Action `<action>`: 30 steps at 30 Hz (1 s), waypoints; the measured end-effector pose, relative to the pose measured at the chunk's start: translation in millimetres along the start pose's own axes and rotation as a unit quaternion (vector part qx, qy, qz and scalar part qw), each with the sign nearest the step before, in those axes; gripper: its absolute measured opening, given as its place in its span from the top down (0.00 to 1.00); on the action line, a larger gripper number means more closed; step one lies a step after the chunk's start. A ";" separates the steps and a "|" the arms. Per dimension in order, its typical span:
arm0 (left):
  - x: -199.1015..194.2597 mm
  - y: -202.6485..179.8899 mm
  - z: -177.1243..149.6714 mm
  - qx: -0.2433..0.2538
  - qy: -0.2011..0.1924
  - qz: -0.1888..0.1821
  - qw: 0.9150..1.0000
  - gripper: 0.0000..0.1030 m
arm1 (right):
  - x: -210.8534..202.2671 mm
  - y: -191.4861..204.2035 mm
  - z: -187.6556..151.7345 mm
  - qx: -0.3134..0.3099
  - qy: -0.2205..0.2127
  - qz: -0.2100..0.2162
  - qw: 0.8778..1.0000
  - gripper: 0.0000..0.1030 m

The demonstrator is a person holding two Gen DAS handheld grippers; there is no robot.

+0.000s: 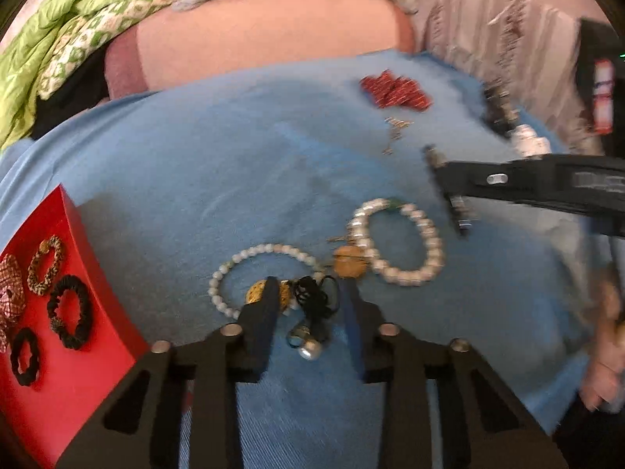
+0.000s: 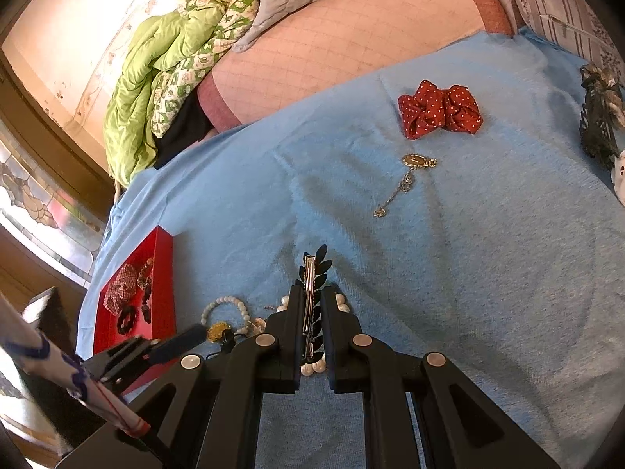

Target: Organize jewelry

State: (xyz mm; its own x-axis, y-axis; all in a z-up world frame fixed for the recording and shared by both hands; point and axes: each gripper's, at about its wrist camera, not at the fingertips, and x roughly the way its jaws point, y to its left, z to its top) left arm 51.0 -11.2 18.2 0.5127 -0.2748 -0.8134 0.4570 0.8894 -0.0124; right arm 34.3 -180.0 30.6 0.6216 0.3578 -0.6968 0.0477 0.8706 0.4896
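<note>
Two grippers over the blue cloth (image 2: 468, 273): far off lies a red polka-dot bow (image 2: 440, 110), at left a red tray (image 1: 70, 371) of scrunchies. Right gripper (image 2: 311, 305) clenched on a black leaf-shaped barrette (image 2: 312, 273). Left gripper (image 1: 310, 293) released, jaws parted around a black corded pendant (image 1: 312, 312) beside two pearl bracelets (image 1: 394, 240).

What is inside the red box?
The red box holds a leopard-print scrunchie, two black scrunchies and a red checked scrunchie. Its left part runs out of frame, so anything there is unseen.
</note>
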 end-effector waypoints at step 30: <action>-72.4 60.4 8.7 -0.096 -0.116 -0.073 0.986 0.91 | 1.8 29.8 -3.5 -0.017 -0.008 0.038 0.999 0.90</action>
State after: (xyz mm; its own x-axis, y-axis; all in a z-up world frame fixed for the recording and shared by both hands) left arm 47.8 59.3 81.4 0.6134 -0.4618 -0.6406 0.4040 0.8805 -0.2479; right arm 34.1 -152.2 42.1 0.6343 0.4192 -0.6496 -0.0277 0.8521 0.5227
